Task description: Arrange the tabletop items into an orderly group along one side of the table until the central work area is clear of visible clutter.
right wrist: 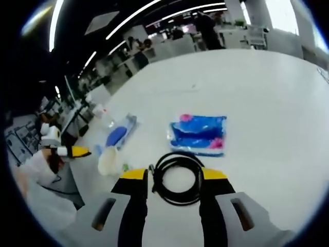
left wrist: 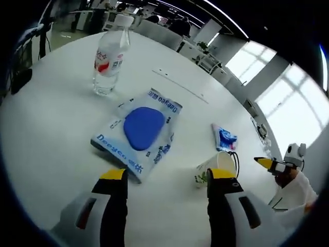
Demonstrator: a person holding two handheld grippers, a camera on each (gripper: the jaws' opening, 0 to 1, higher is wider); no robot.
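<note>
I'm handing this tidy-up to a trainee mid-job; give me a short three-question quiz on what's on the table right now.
1. True or false: the clear plastic water bottle with a red and white label stands upright.
2. Which item lies just ahead of the right gripper? A) coiled black cable B) a metal spoon C) a glass jar
3. Fill in: the white paper cup lies on its ____, near the left gripper.

Key: 1 true. 2 A; the blue and pink flat packet lies beyond the cable. 3 side; the white pouch with a blue oval window lies flat beside it.
</note>
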